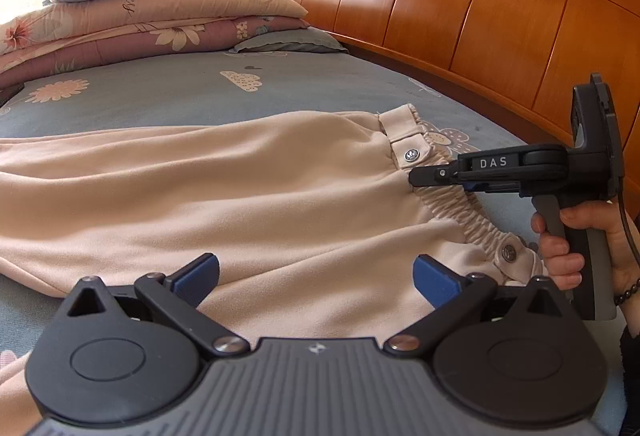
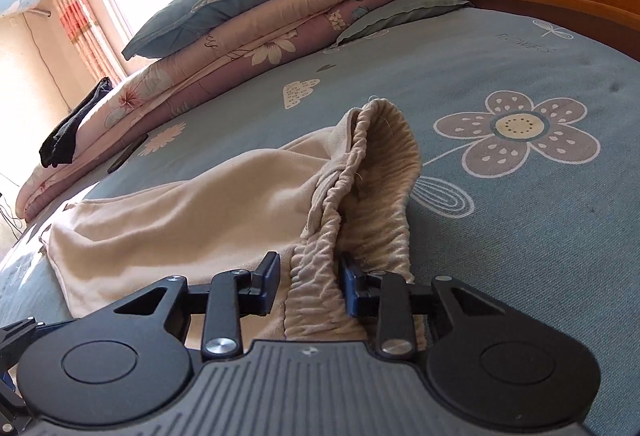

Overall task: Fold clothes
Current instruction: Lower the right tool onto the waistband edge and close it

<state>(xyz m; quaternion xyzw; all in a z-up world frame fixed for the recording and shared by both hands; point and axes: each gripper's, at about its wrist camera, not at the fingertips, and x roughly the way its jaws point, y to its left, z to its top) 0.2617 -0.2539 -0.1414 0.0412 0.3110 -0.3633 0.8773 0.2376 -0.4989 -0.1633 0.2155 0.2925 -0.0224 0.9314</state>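
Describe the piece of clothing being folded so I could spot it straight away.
Start at the big wooden headboard and look down to the blue flowered bedsheet. Spread across it lie cream trousers; unlike the patterned quilts stacked nearby, they are plain, with a gathered elastic waistband and metal snap buttons.

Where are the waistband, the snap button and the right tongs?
waistband [image 2: 316,276]: right wrist view, gathered elastic between the pads.
snap button [image 1: 411,155]: left wrist view, metal stud on the belt loop.
right tongs [image 2: 308,286]: right wrist view, midway between its fingertips.
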